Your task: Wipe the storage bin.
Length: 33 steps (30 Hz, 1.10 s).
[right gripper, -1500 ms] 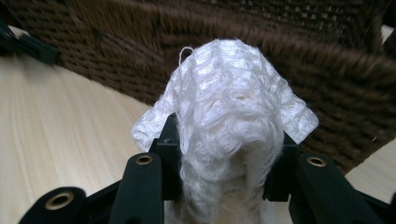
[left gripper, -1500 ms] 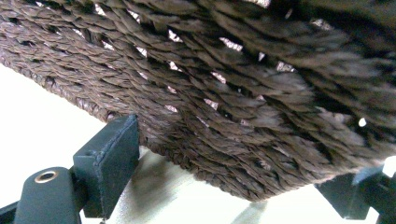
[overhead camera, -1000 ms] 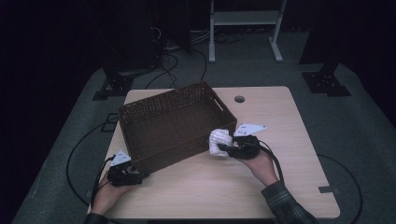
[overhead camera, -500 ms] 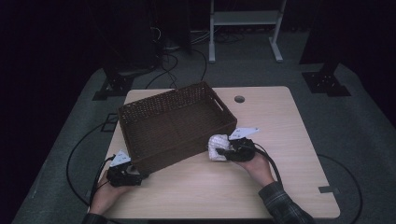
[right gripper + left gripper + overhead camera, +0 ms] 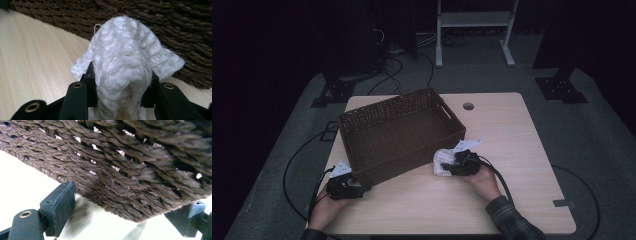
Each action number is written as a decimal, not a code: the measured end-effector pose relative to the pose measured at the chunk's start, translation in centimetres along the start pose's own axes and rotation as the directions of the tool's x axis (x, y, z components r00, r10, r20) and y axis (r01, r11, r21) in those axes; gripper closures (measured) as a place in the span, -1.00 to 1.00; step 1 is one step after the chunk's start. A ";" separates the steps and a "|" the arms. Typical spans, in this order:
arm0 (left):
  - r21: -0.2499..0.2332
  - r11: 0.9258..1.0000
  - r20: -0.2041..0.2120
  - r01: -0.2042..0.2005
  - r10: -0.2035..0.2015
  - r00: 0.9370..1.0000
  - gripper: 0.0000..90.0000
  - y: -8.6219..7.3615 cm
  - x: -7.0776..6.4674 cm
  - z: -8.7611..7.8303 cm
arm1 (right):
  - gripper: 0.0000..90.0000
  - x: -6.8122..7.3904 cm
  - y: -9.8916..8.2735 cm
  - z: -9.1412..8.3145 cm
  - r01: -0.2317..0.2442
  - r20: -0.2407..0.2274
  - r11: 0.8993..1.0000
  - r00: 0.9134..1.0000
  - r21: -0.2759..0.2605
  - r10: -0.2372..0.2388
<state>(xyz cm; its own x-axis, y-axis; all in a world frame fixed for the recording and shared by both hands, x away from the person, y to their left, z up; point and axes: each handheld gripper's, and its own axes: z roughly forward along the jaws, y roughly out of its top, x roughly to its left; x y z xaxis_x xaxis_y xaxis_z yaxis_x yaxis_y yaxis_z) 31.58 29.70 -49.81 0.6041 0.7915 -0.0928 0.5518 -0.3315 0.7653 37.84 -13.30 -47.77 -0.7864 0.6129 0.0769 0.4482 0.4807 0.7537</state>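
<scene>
Dark room all around on my feed, grey floor with cables snaking across it and a white metal stand [image 5: 474,22] at the back. Middle of it all is my light wooden table [image 5: 522,200], with a small round hole [image 5: 468,106] near its far edge.

Biggest thing on the table is a brown woven basket [image 5: 399,135], sitting skewed on the left half, one corner pointing at my left hand. Looks empty from above as far as I can tell.

My left gripper [image 5: 346,187] sits at that near left corner of the basket. From its own camera the weave [image 5: 120,170] hangs right over the jaws, which stand spread wide on either side of the basket's bottom corner. The pads don't look pressed on it, and the corner looks a bit lifted off the table there, with a shadow under it.

My right gripper [image 5: 458,164] is just outside the basket's near right wall, low over the table. It's pinching a white knitted cloth [image 5: 443,162], bunched up between the jaws. In the right gripper view the cloth [image 5: 125,65] bulges up and flops over both pads, with the basket wall right behind it and bare wood off to the left.
</scene>
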 end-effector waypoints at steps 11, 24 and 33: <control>0.001 1.000 0.001 -0.001 0.001 1.000 -0.66 0.0 0.0 0.0 | 0.32 0.5 1.0 -1.5 0.017 0.012 0.999 1.000 -0.034 -0.016; 0.001 1.000 0.002 0.002 -0.002 1.000 -0.66 0.0 0.0 0.0 | 0.32 1.9 2.9 -4.1 0.048 -0.007 0.988 0.999 -0.144 -0.049; 0.001 1.000 0.002 0.002 -0.002 1.000 -0.66 0.0 0.0 0.0 | 0.32 2.3 3.3 -4.3 0.047 -0.024 0.986 0.998 -0.162 -0.052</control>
<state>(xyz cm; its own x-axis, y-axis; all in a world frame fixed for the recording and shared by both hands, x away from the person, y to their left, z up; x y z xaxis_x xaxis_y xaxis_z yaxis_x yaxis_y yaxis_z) 31.58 29.71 -49.81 0.6040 0.7913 -0.0953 0.5533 -0.3302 0.7648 35.72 -13.04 -42.26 -0.8187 0.5717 0.0534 0.3359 0.4014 0.8520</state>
